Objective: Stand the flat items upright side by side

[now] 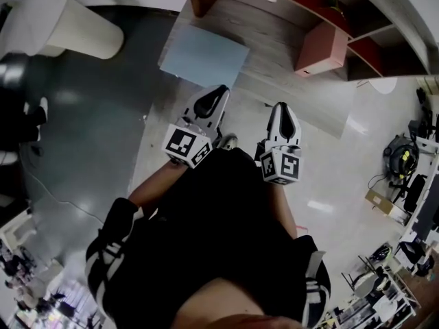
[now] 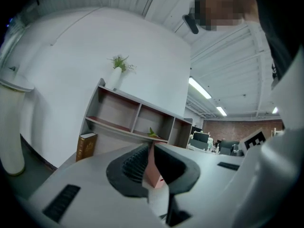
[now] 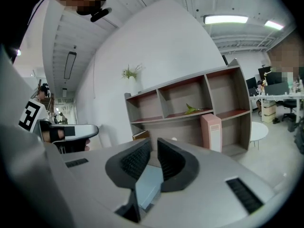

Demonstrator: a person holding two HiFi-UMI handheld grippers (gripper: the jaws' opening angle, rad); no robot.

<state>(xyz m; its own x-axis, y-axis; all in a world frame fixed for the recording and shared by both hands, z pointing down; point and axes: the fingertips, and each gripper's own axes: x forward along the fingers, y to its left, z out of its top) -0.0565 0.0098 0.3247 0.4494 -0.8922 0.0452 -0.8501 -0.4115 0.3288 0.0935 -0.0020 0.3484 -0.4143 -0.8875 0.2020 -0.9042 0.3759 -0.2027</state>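
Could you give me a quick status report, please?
Left hand-held gripper shut, empty; right hand-held gripper likewise. Light blue flat rectangular board lies flat on wooden shelf base, untouched. Pink flat box already upright. Nothing seen in the way.

Curved white wall [image 3: 161, 42], open wooden shelf unit [image 3: 183, 101], grey floor [image 1: 82, 115], ceiling strip light [image 3: 225, 19]

No writing can be read; the marker cubes [image 1: 186, 146] bear only black-and-white squares; the brown book's [image 2: 86, 146] gilt print is too small.
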